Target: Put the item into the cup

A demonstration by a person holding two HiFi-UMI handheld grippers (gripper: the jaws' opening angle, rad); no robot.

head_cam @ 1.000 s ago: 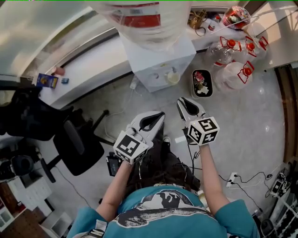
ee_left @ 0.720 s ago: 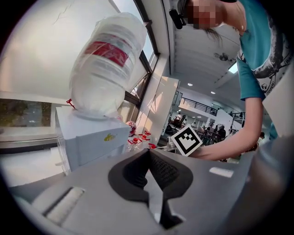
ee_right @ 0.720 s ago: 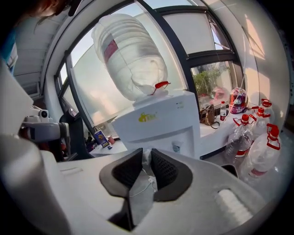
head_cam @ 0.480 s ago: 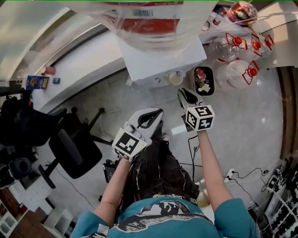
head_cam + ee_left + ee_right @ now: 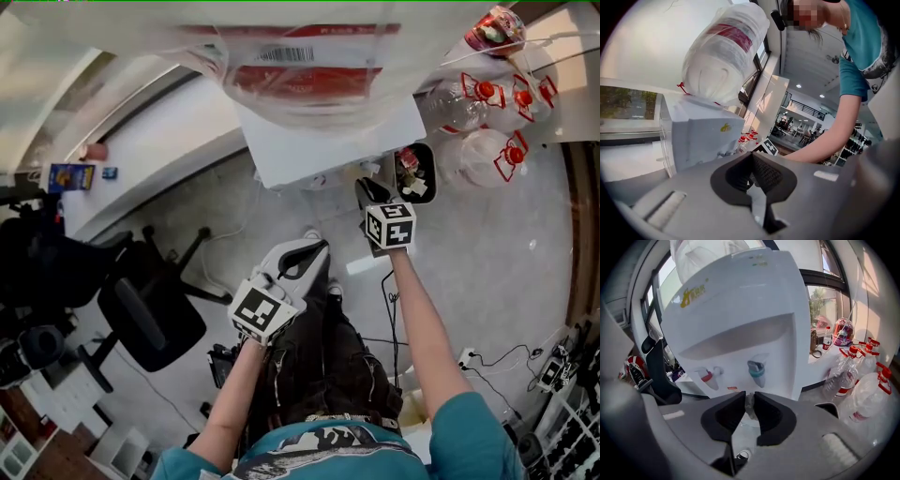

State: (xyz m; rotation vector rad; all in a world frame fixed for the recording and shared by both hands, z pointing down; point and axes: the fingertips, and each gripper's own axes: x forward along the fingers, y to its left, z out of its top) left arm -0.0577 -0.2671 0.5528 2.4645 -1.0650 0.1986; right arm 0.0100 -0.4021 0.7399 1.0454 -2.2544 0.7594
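Although no cup shows plainly in any view, the right gripper (image 5: 367, 187) is the one placed for the job. Its jaws are clamped on a thin clear item (image 5: 749, 408), crinkled and see-through, which stands roughly upright in the narrow gap between the pads. Straight ahead of those jaws, and a little above, is the front of the water dispenser (image 5: 740, 310). The blue tap (image 5: 757, 369) is almost in line with the item, and the red tap (image 5: 708, 376) is off to its left. The ledge under the taps is hidden behind the jaws, so the cup may well stand there. The left gripper (image 5: 319, 247) hangs farther back from the dispenser, near the person's legs, jaws together on nothing.
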